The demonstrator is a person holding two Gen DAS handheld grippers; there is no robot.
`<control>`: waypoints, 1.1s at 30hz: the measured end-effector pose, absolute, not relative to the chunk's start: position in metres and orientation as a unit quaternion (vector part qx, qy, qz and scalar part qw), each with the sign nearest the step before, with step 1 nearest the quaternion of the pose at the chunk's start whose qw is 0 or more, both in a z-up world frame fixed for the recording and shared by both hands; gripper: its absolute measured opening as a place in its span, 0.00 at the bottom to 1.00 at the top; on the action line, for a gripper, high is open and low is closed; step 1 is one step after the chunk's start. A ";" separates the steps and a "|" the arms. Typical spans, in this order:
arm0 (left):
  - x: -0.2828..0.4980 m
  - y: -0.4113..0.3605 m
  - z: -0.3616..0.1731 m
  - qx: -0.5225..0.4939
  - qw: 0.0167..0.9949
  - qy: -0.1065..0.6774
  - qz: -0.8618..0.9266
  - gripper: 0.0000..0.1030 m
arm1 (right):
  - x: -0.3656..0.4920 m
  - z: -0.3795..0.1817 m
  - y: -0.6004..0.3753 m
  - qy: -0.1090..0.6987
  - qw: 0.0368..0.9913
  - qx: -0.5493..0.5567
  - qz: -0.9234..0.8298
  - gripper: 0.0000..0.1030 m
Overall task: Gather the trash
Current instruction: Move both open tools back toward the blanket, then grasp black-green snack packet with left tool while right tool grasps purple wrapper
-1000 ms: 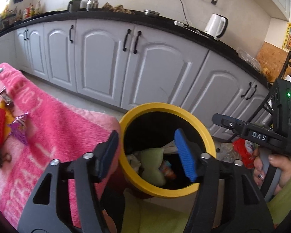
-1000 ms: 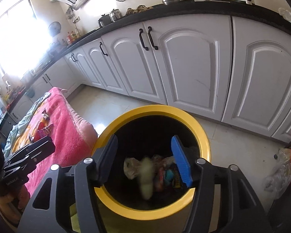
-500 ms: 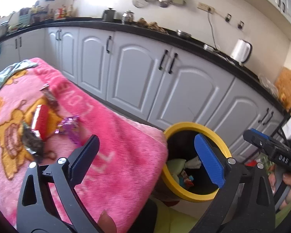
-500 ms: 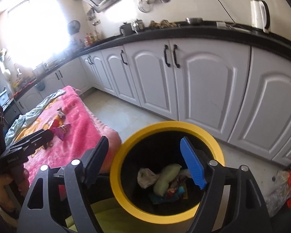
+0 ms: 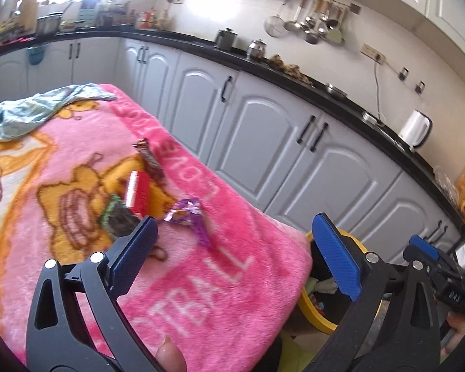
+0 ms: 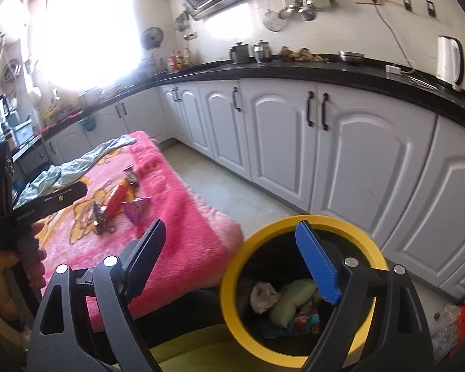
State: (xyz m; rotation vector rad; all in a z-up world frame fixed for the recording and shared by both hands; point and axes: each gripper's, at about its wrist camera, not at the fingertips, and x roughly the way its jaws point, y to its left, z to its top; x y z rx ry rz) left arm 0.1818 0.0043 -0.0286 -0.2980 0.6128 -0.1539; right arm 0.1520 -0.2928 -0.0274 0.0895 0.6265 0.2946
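Pink blanket (image 5: 201,294) lies under the left gripper (image 5: 232,257), jaws spread wide & empty; purple wrapper (image 5: 189,217) and red packet (image 5: 137,191) sit just ahead of its left finger. Right gripper (image 6: 238,260), also released, hangs w/ its right finger over the yellow-rimmed bin (image 6: 232,303) of trash.

4 wrappers clustered on pink blanket (image 5: 201,294): purple (image 5: 187,217), red (image 5: 137,190), dark striped (image 5: 148,157), crumpled green-brown (image 5: 117,217); yellow-rimmed bin (image 6: 241,266) part-full beside blanket
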 end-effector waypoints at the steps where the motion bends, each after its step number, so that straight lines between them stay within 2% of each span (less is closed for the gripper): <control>1: 0.181 0.009 -0.028 -0.150 0.940 0.299 -0.070 0.89 | 0.153 -0.026 -0.287 0.307 0.939 0.040 0.149 0.81; 18: 0.180 0.082 -0.038 -0.228 0.925 0.303 -0.017 0.89 | 0.168 -0.024 -0.197 0.308 0.926 -0.017 0.218 0.82; 33: 0.193 0.131 -0.077 -0.343 0.876 0.340 -0.009 0.89 | 0.216 -0.067 -0.120 0.343 0.904 -0.058 0.247 0.82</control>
